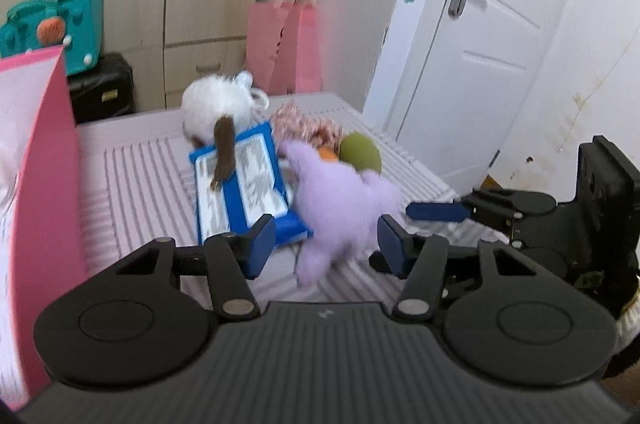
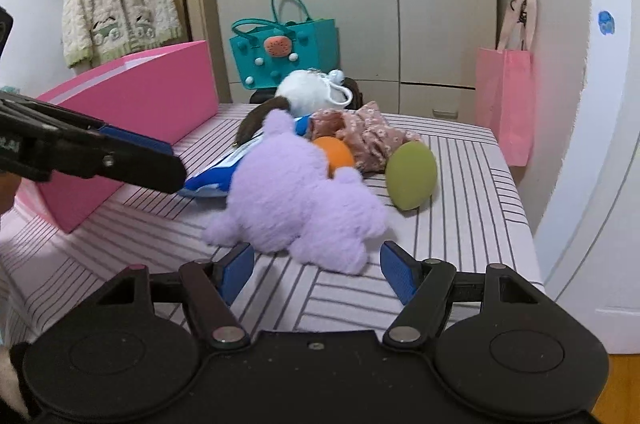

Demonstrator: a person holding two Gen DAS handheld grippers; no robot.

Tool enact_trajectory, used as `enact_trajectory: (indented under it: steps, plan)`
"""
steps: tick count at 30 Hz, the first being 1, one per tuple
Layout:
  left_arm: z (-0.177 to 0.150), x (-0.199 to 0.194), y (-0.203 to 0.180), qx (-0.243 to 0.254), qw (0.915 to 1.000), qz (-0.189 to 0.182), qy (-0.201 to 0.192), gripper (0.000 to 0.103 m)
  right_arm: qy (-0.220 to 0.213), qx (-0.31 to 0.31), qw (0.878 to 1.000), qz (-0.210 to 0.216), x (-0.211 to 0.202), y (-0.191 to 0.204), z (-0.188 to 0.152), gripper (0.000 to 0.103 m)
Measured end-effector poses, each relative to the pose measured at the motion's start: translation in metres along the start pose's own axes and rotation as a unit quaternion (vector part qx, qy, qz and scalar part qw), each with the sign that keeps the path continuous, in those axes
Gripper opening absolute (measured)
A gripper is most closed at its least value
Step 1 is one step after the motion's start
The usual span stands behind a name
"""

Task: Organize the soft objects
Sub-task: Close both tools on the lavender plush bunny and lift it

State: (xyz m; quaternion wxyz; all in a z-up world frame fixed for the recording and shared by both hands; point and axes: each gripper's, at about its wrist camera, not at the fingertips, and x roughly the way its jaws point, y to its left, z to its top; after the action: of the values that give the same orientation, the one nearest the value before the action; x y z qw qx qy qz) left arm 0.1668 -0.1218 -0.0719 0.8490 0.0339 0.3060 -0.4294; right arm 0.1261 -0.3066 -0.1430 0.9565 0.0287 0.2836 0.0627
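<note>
Purple plush (image 2: 298, 199) lies on the striped bed (image 2: 472, 207), near the middle of the pile, limbs splayed. Touching its far side: an orange ball (image 2: 335, 151), partly hidden behind the plush. Just right of that, a green egg-shaped toy (image 2: 411, 173) rests on the cover, close to the plush but apart from it. Behind both, a crumpled floral cloth (image 2: 368, 133). A blue packet (image 1: 244, 183) lies flat to the plush's left, its near corner under the plush; a brown tail from the white plush (image 1: 218, 103) drapes across it.

Right gripper (image 2: 316, 272): fingers spread wide, empty, tips just short of the purple plush, one either side of its near edge. Left gripper (image 1: 326, 240): fingers also spread, nothing between them but the plush's lower limb, no contact evident; left tip over the packet's near end.

Pink box (image 2: 132, 119) stands open on the bed's left side. Beyond the bed: a teal bag (image 2: 284, 53) on a dark case, a pink paper bag (image 2: 504, 107) hanging at the wardrobe, a white door (image 1: 480, 35), a knit cardigan (image 2: 116, 11) on a hanger.
</note>
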Motion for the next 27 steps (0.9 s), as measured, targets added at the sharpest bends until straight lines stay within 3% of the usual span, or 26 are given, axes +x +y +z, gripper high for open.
enact_trajectory:
  steps: [6, 11, 16, 19, 23, 27]
  plan:
    - [0.015, 0.019, -0.008, 0.016, 0.9995, 0.001, -0.026, 0.049, 0.015, 0.026, 0.999, 0.014, 0.009, -0.009, 0.007, 0.075]
    - [0.02, 0.041, -0.004, -0.001, 1.0, 0.003, -0.004, 0.045, 0.027, 0.024, 0.999, 0.013, 0.018, -0.006, 0.008, 0.073]
    - [0.013, 0.045, -0.006, -0.009, 0.9996, -0.014, 0.022, 0.044, 0.019, 0.026, 0.999, 0.013, 0.016, -0.005, 0.005, 0.059]
    - [0.011, 0.045, -0.008, -0.008, 0.9997, -0.011, 0.023, 0.041, 0.011, 0.02, 1.0, -0.006, 0.014, -0.004, 0.002, 0.042]
    - [0.006, 0.045, -0.015, 0.005, 0.9998, -0.007, 0.02, 0.041, 0.005, 0.038, 0.999, -0.002, 0.01, -0.009, 0.0, 0.04]
    - [0.0, 0.048, -0.029, 0.038, 0.9985, 0.037, 0.012, 0.041, -0.003, 0.031, 0.999, -0.007, 0.007, -0.006, -0.002, 0.037]
